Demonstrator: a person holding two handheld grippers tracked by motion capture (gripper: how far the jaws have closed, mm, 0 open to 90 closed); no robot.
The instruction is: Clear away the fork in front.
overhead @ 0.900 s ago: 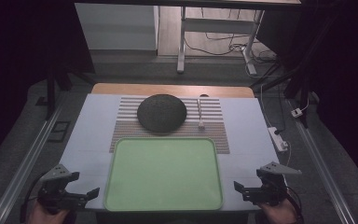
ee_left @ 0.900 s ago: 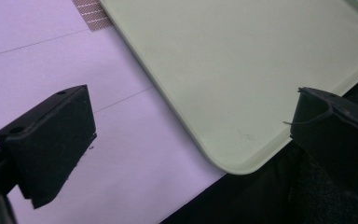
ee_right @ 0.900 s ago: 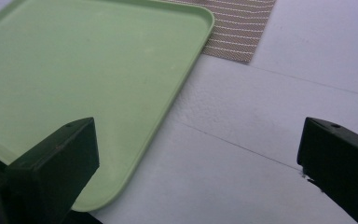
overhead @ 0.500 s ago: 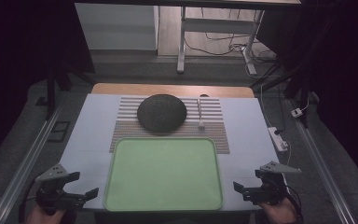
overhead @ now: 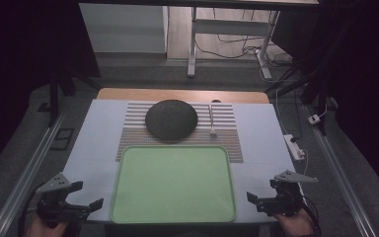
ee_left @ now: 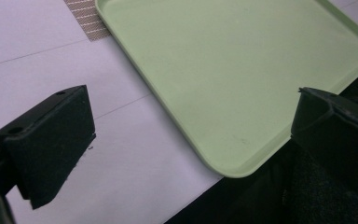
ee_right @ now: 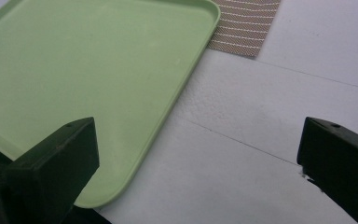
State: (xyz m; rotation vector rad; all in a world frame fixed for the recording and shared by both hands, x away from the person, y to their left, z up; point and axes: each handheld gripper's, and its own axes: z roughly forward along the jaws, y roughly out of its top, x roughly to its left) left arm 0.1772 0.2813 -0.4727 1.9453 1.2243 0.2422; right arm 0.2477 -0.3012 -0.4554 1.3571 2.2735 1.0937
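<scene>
One white table (overhead: 103, 143). One striped mat (overhead: 227, 118) at its far middle. One green tray (overhead: 172, 182), empty, at the near edge between the grippers, far rim overlapping the mat; it is nearly square, slightly longer across the table, corners rounded. One dark round dish (overhead: 171, 119) on the mat, beyond the tray. One small white spoon (overhead: 211, 121) right of the dish, long axis running near-far, bowl end toward the tray. Two grippers: left gripper (overhead: 94, 205) and right gripper (overhead: 254, 198), each just beside a near tray corner, jaws spread wide, holding nothing.

A lab: dark-curtained test table (overhead: 98, 138) with rails (overhead: 24, 177) and floor cables (overhead: 237, 47)
</scene>
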